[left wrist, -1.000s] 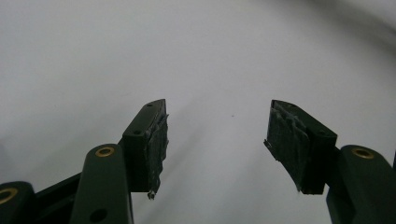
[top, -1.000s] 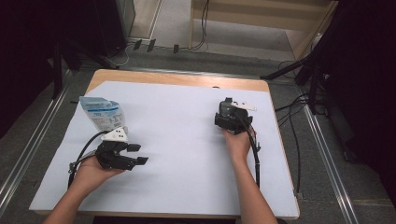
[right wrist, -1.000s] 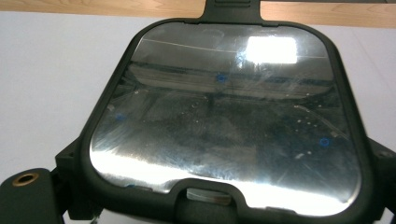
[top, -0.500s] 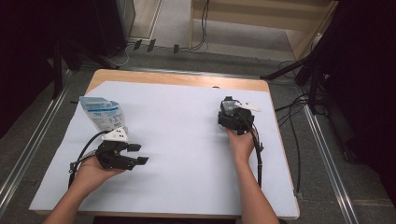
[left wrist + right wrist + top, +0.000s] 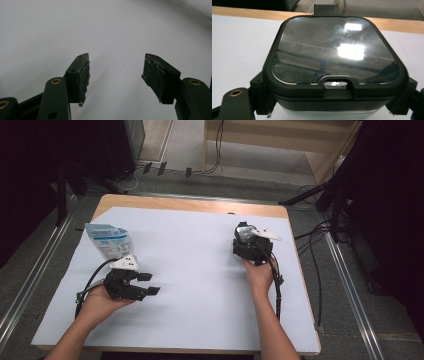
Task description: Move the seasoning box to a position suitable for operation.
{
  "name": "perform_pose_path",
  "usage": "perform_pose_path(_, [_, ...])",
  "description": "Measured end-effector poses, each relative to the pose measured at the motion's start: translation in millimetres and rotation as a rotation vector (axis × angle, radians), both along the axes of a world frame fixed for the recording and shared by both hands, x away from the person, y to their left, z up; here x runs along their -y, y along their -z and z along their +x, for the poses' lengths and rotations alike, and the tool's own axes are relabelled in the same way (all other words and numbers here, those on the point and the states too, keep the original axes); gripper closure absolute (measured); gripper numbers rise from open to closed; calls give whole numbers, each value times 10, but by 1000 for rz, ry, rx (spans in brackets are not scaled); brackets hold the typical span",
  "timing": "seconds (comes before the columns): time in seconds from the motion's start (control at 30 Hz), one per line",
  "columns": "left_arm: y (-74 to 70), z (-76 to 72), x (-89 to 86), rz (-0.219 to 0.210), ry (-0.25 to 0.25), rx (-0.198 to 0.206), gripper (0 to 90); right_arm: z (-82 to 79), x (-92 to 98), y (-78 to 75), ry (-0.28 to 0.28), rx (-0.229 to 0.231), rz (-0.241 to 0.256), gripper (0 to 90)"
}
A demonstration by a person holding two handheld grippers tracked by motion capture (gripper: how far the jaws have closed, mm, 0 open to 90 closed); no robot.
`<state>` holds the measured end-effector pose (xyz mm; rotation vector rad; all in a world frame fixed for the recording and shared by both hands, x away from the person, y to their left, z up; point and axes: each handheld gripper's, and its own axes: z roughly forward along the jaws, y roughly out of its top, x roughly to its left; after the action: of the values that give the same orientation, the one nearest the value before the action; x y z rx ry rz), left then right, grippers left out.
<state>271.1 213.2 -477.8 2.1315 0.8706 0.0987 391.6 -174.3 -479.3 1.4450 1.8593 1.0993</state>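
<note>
Both forearms are bare, with no sleeves showing. The left claw (image 5: 146, 283) is a black, blocky tool with a grey three-cornered plate on top and a black cable looping from its near side. Seen close, its two black jaws carry brass-coloured screw rings, and their inner faces are lined with worn, frayed dark padding (image 5: 85, 75). The right claw (image 5: 248, 243) is likewise black with a pale three-cornered plate, a black cable trailing along the forearm, and one brass-coloured ring (image 5: 236, 93).

The blue-and-white pouch (image 5: 107, 240) bears print too small to read.
</note>
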Motion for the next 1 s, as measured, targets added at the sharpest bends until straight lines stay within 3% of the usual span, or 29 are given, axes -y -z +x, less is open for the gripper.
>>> perform_pose_path(0.3, [-26, 86, 3, -2, 6, -9, 380, -311, -283, -80, -121, 24, -16, 164])
perform_pose_path(0.67, [-48, 215, 9, -11, 0, -18, 382, -607, -548, -108, -217, 33, -6, 164])
perform_pose_path(1.0, [-43, 253, 58, -7, 13, -20, 384, -759, -848, -12, -236, 20, -16, 164])
